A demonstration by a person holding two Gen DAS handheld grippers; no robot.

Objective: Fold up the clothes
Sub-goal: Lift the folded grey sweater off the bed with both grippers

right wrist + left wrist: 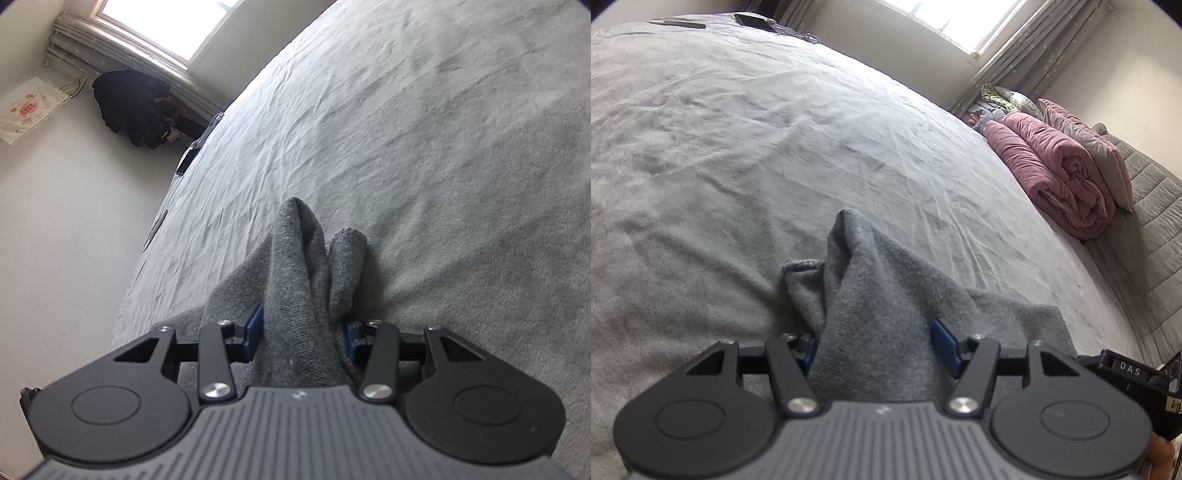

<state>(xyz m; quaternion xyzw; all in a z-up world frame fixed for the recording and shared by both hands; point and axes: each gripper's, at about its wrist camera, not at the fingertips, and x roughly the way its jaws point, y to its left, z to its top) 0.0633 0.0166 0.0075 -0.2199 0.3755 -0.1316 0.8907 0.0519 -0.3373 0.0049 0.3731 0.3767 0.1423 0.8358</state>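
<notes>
Gripping a bunched fold of grey knit garment [886,295], our left hand-held gripper [879,347] had its two blue-padded fingers pressed against either side of the cloth. Our right hand-held gripper [301,332] did the same, clamped on another gathered fold of the same fuzzy, finely looped fabric [295,280], which rose between the pads in two soft, rounded peaks. The garment lay at the near part of the bed [738,147], spreading flat to the side of each gripper. We saw the bed covered in a pale grey, plush sheet, creased all over with fine wrinkles. At its far edge we counted one rolled pink quilt [1060,177], thick and velvety, with one mauve pillow [1097,147] leaning behind it against a quilted grey headboard [1145,192]. One dark flat device [753,20] rested at the bed's far corner. A heap of dark clothing [136,107] sat by the window [166,22].
</notes>
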